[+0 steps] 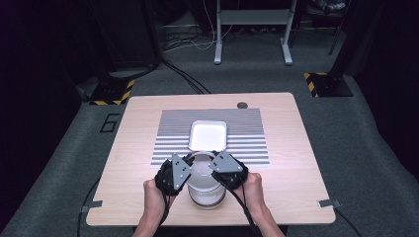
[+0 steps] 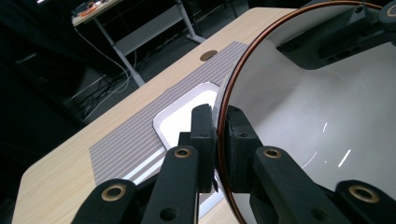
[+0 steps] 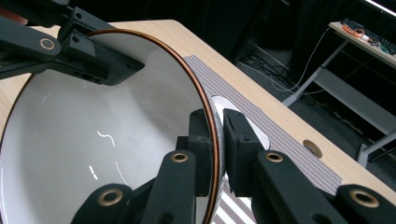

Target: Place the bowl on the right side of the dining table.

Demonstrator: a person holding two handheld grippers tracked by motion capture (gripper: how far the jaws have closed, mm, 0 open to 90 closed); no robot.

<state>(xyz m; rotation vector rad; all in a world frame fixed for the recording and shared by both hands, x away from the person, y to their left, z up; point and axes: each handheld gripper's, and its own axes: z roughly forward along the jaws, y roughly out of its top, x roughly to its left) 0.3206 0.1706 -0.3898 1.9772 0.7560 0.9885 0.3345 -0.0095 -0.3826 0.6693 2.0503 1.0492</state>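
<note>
A light wooden bench [image 1: 148,197] stands on grey carpet [image 1: 365,148] in a dark room. Beyond it stands a grey metal table frame [image 1: 252,29], with cables [image 1: 188,44] trailing over the floor. Yellow-and-black striped base plates [image 1: 112,93] sit at either side

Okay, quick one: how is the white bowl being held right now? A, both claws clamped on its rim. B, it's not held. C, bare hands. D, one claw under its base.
A: the left claw and right claw each pinch the white bowl's copper-edged rim.
</note>
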